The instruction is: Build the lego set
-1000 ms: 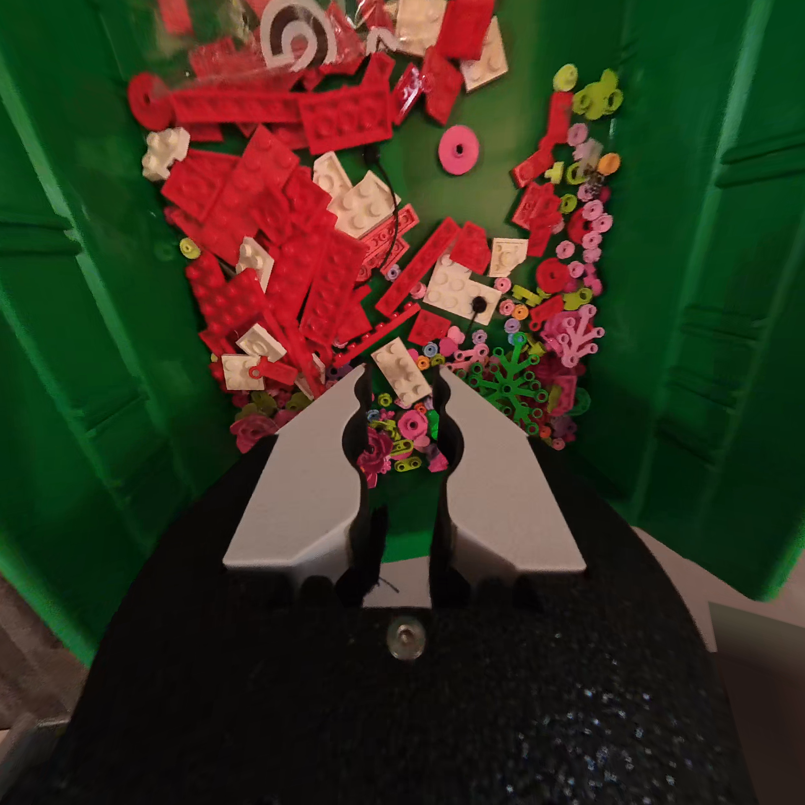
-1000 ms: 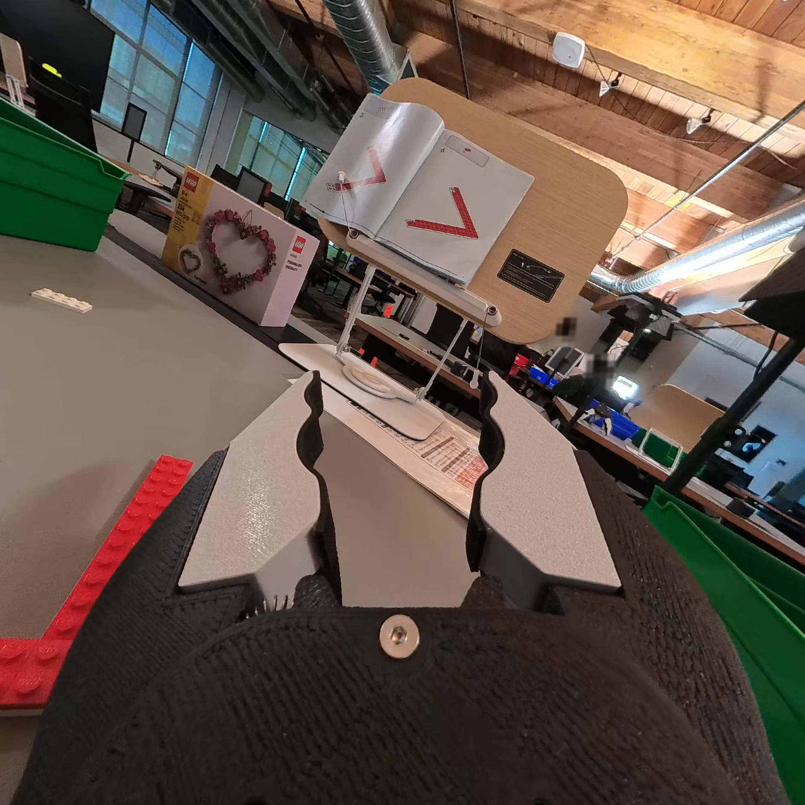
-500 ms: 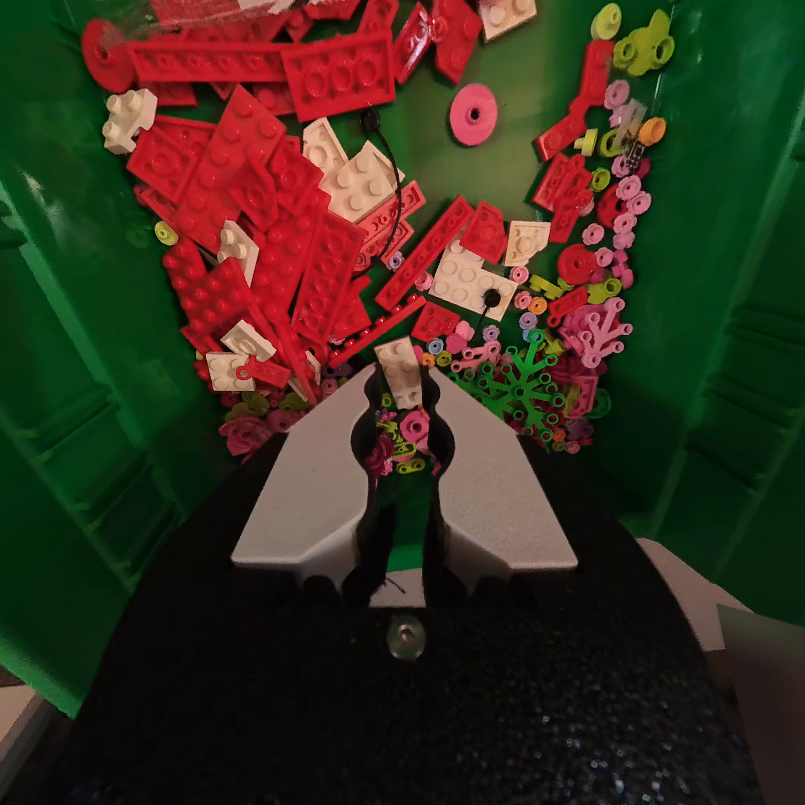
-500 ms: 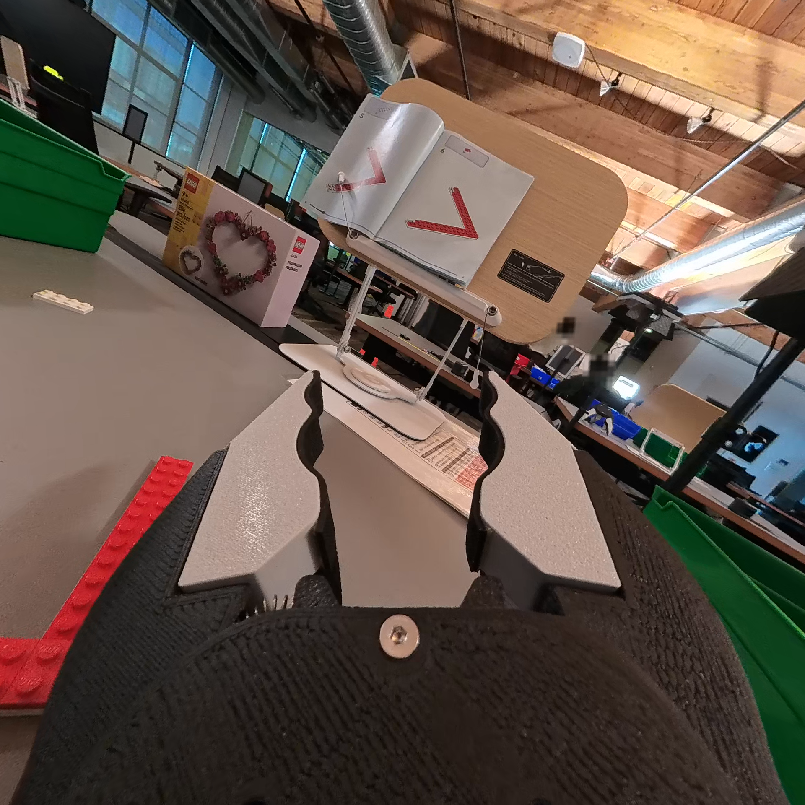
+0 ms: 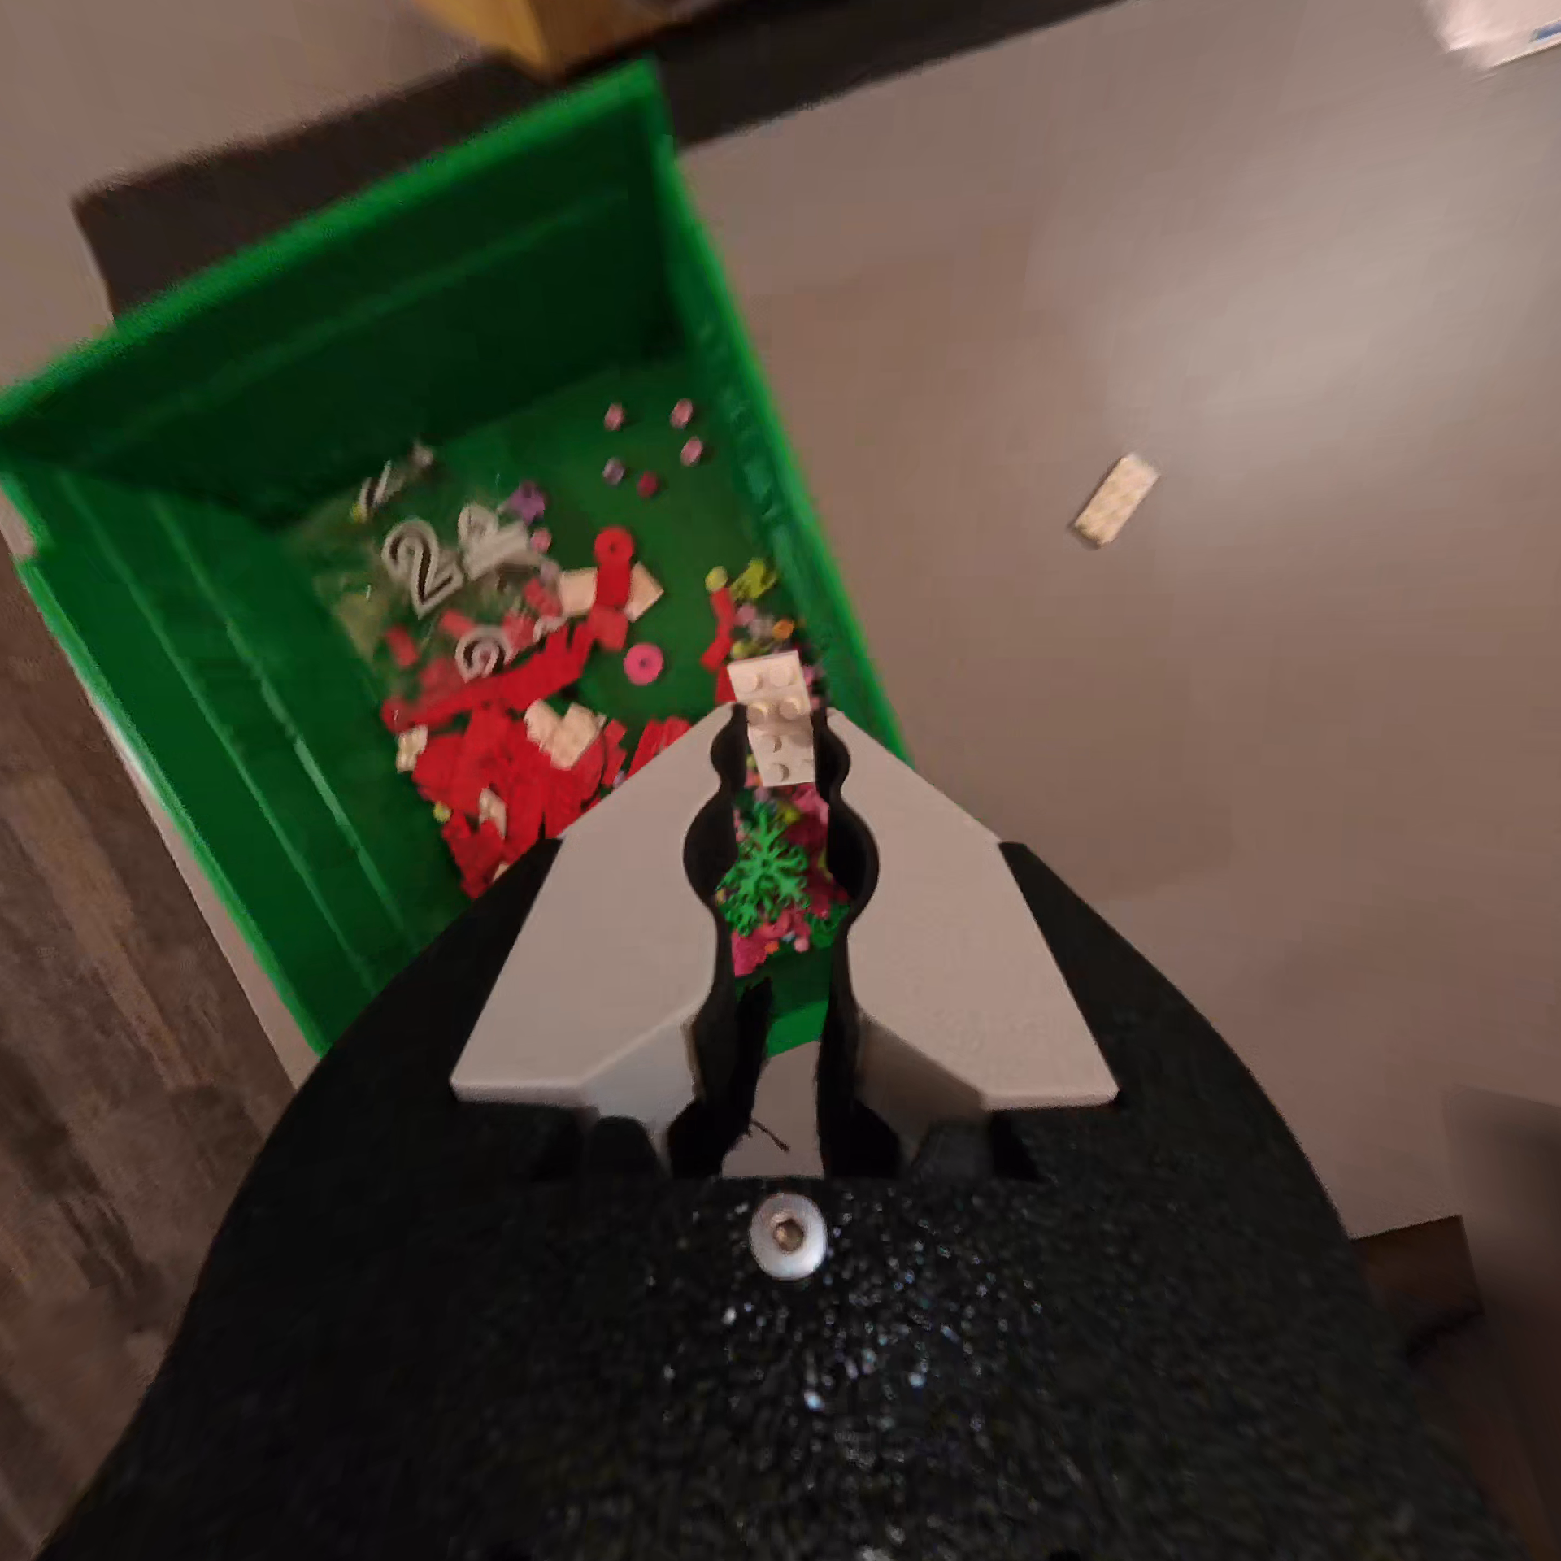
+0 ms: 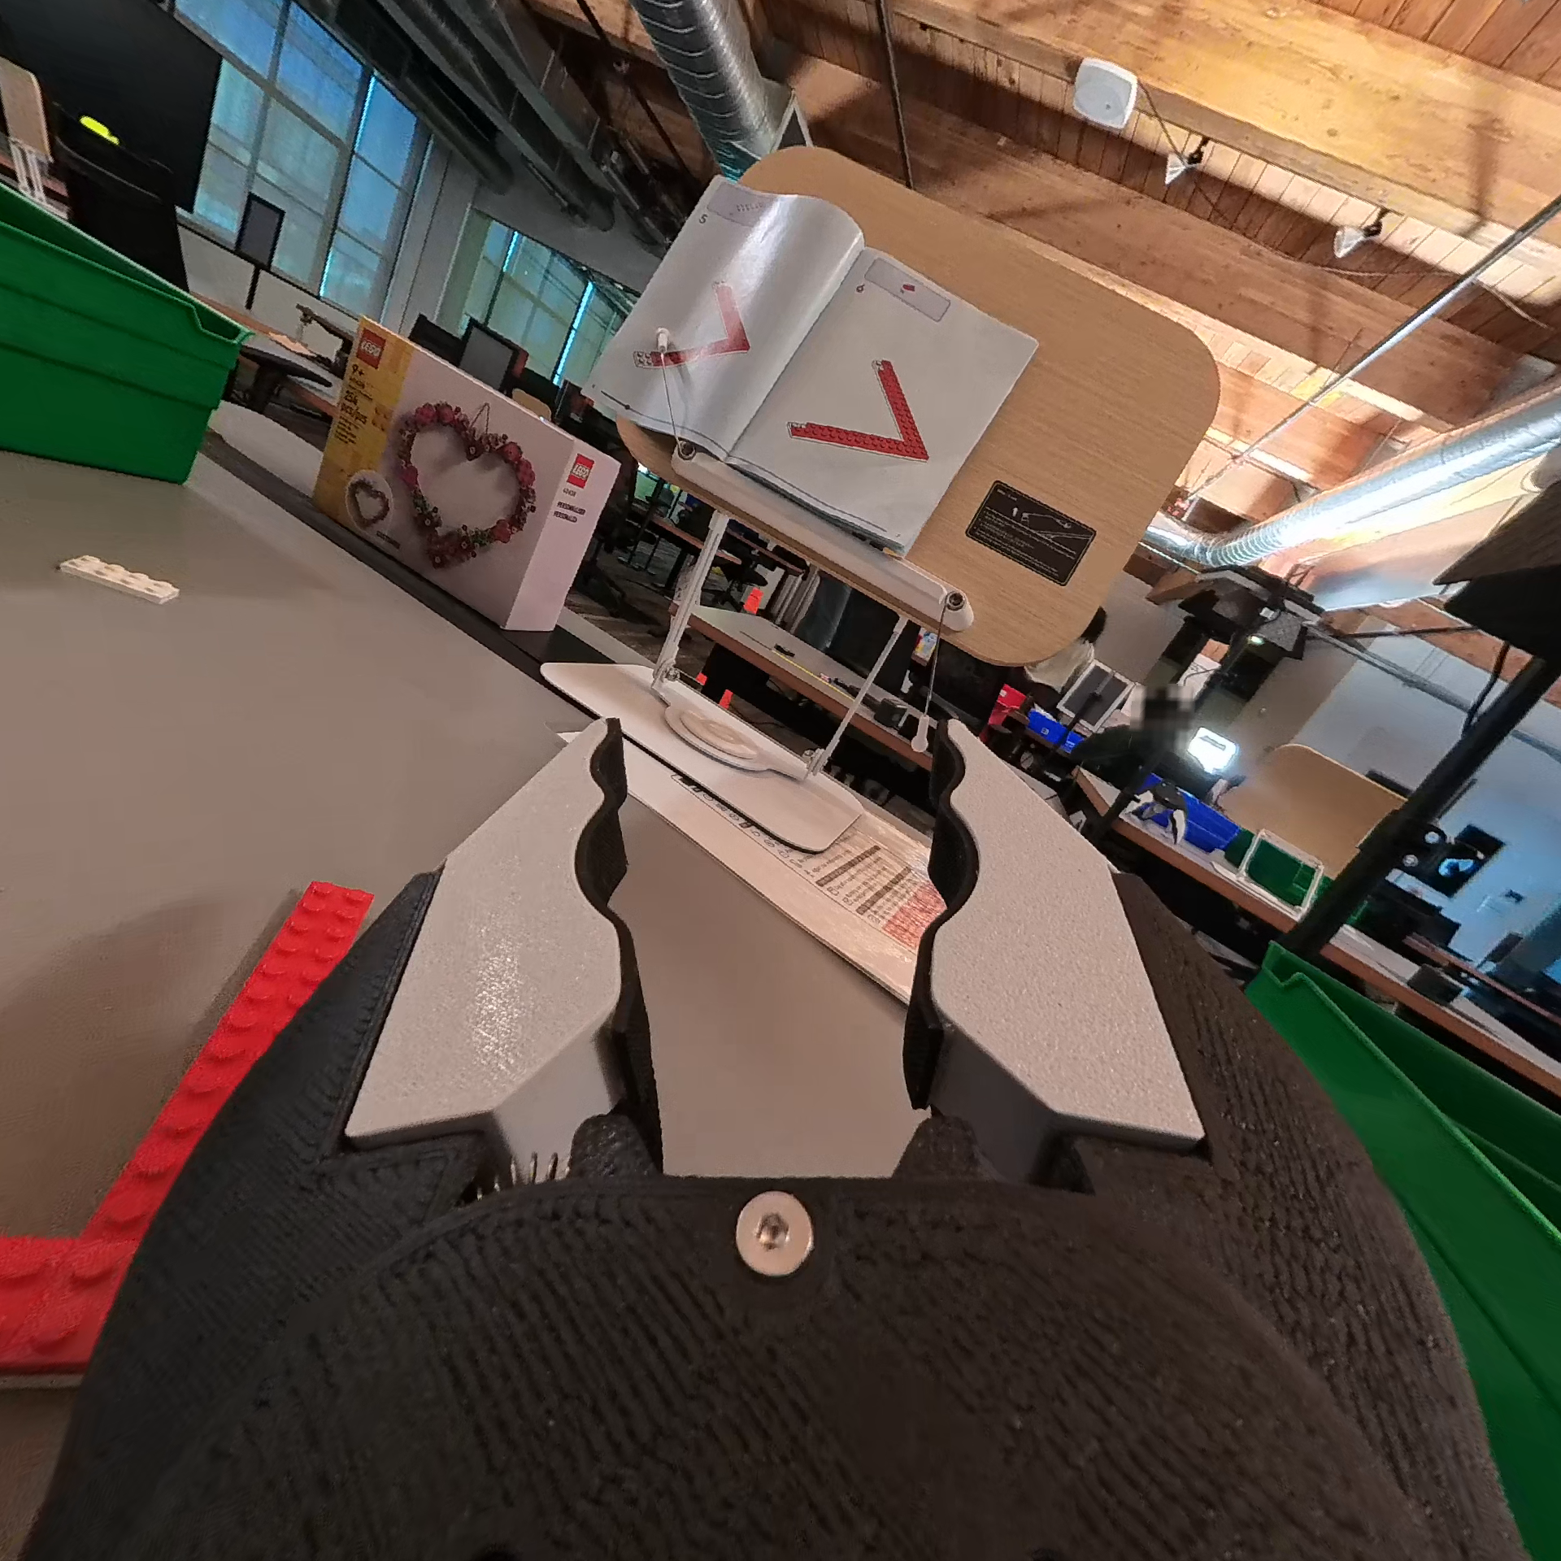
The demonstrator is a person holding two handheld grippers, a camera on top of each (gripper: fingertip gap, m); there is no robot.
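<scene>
My left gripper [image 5: 779, 718] is shut on a white plate [image 5: 775, 711] and holds it high above the green bin [image 5: 253, 642], which holds several red, white, pink and green pieces [image 5: 524, 743]. A second white plate [image 5: 1113, 500] lies on the grey table; it also shows in the right wrist view [image 6: 118, 579]. My right gripper [image 6: 773, 743] is open and empty, low over the table. A red V-shaped plate assembly [image 6: 194, 1090] lies just left of it.
An open instruction booklet [image 6: 811, 372] rests on a wooden stand [image 6: 1056, 405] ahead. The set's box [image 6: 460, 486] stands behind the table. A green bin [image 6: 93, 338] sits far left, another green bin [image 6: 1427, 1199] at right. A paper sheet [image 6: 845, 878] lies under the stand. The tips of one gripper are about 45 cm away from the tips of the other.
My left gripper closed on the white plate in the bin and lifted it up and back, well above the bin. My right gripper has stayed in place.
</scene>
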